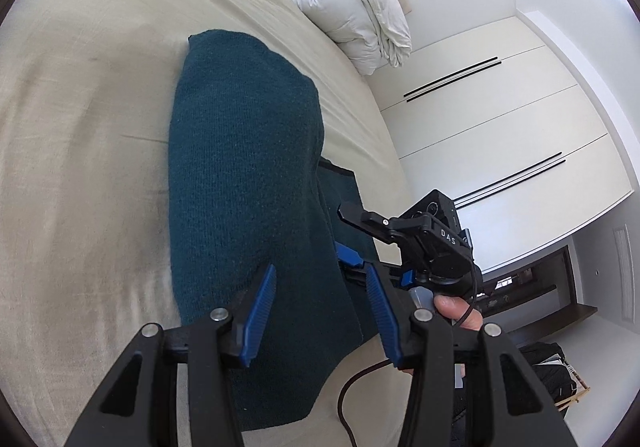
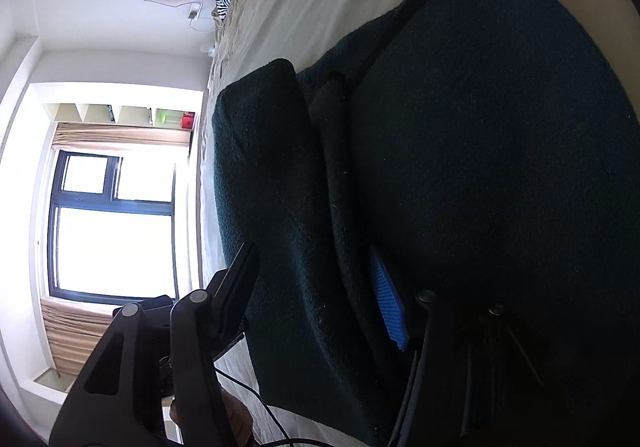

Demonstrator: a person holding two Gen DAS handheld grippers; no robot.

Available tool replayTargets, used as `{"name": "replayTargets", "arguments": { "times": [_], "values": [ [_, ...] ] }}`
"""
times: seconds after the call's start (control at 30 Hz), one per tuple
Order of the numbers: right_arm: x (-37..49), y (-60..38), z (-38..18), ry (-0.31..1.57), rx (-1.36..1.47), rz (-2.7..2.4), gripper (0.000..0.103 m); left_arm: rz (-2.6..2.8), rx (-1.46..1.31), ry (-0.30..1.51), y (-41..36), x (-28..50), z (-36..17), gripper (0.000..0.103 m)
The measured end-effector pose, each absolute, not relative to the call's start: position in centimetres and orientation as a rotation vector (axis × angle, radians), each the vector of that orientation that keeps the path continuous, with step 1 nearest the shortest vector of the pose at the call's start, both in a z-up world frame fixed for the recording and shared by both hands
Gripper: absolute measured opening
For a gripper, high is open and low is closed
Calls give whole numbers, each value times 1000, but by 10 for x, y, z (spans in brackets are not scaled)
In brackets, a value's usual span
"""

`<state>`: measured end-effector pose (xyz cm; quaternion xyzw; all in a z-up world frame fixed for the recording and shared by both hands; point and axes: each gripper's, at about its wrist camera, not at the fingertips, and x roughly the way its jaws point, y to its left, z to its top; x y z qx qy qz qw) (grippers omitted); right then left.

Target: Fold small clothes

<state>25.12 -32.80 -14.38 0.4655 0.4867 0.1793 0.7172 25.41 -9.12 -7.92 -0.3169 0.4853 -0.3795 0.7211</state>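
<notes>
Left tool (image 1: 320,283) gapes over teal garment (image 1: 244,183); beige bed (image 1: 80,127) alongside.

Bedroom: bed (image 1: 80,127), wardrobe (image 1: 500,135).

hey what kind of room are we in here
Most likely a bedroom. The teal garment lies on a wide bed with a beige cover, a rolled white duvet sits at its far edge, and flat white wardrobe doors stand beside it. The right wrist view shows a curtained window.
</notes>
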Motion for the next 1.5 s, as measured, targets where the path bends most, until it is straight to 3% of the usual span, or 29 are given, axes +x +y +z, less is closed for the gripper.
{"name": "replayTargets", "arguments": {
  "times": [0.17, 0.27, 0.43, 0.53, 0.8, 1.0, 1.23, 1.5],
  "values": [
    [254, -316, -136, 1062, 991, 478, 56, -832, -718, 1123, -95, 262, -95, 45],
    [257, -315, -136, 1053, 975, 499, 51, -838, -741, 1131, -90, 264, -102, 42],
    [259, -320, -148, 1111, 898, 414, 19, -843, -737, 1133, -88, 263, -105, 41],
    [253, -323, -142, 1101, 835, 367, 14, -846, -734, 1133, -91, 263, -103, 42],
    [228, -357, -100, 1017, 731, 255, 12, -880, -676, 1113, -111, 257, -83, 58],
    [211, -396, -75, 975, 718, 208, 12, -906, -615, 1100, -133, 252, -71, 61],
    [189, -429, -119, 1027, 790, 132, 12, -924, -518, 1122, -160, 242, -77, 61],
    [173, -426, -103, 977, 750, 117, 12, -925, -489, 1117, -165, 243, -79, 61]
  ]
}}
